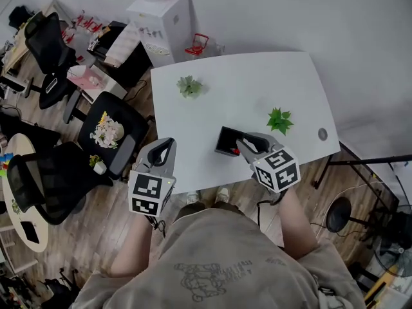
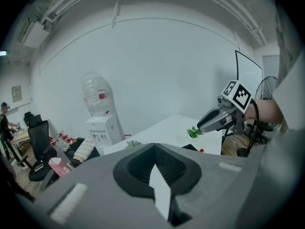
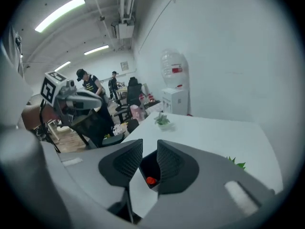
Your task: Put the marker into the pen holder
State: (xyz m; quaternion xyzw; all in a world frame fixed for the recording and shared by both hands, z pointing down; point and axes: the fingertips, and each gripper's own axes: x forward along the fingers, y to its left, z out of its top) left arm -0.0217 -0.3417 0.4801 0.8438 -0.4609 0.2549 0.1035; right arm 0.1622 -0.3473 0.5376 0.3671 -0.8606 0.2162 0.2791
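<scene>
Right gripper (image 3: 148,149) slightly parted, empty, over near-edge pen holder (image 3: 147,168); left gripper (image 2: 153,151) closed, empty. Marker (image 3: 151,180), seemingly inside: light, stiff, slick; pinch mid-barrel.

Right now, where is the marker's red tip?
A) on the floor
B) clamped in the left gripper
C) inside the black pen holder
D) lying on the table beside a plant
C: the right gripper view shows the marker with its red tip down inside the black pen holder, seen through the gap between the parted jaws of the right gripper.
</scene>
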